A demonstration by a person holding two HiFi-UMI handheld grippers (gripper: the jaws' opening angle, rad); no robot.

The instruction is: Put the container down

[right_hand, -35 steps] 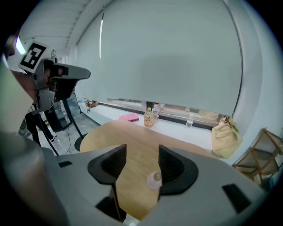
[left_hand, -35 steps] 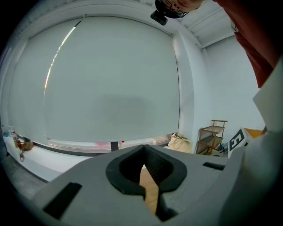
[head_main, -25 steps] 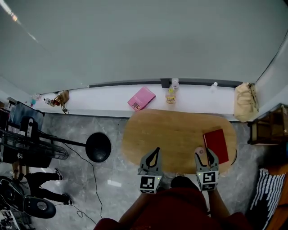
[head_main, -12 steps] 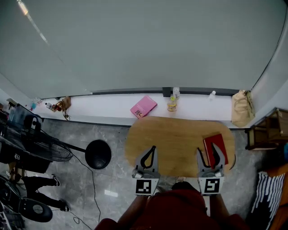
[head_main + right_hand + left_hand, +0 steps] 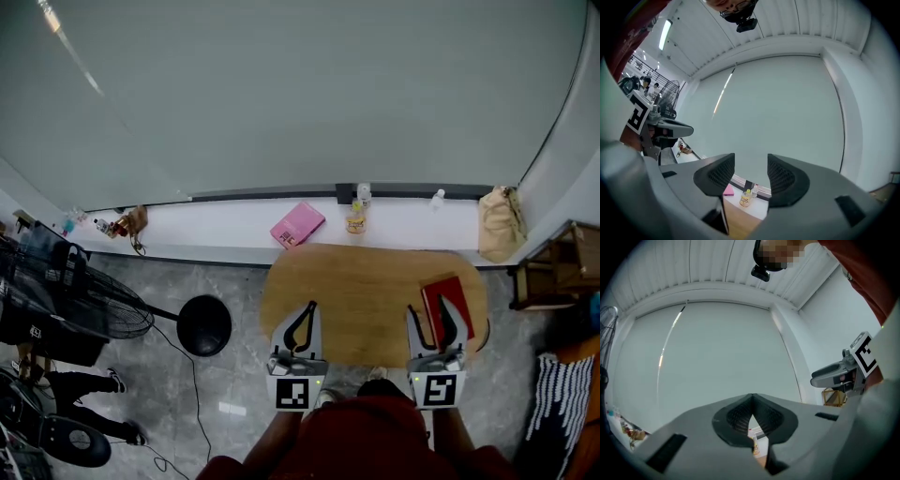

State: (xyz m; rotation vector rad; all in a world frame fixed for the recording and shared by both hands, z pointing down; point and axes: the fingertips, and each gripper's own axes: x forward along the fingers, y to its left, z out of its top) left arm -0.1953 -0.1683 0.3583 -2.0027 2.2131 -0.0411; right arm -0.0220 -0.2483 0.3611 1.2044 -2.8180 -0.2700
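Observation:
A small jar with a yellow lid (image 5: 355, 223) stands on the white sill (image 5: 225, 225) behind the oval wooden table (image 5: 356, 281), with a clear bottle (image 5: 364, 195) beside it. No gripper holds either. My left gripper (image 5: 310, 307) hangs over the table's near edge, its jaws shut and empty. My right gripper (image 5: 431, 309) is open over the near end of a red book (image 5: 461, 292), with nothing between its fingers. In the right gripper view the jar (image 5: 745, 200) and bottle (image 5: 753, 192) show far off below the open gripper (image 5: 751, 168). The left gripper (image 5: 751, 404) shows its tips closed together.
A pink book (image 5: 298, 225) lies on the sill left of the jar. A beige bag (image 5: 499, 223) sits at the sill's right end. A black round stand base (image 5: 204, 328) and a fan (image 5: 56, 309) are on the floor to the left.
Both grippers have drawn back toward the person. The right gripper's jaws stand wider apart than a second ago. The head view has shifted slightly.

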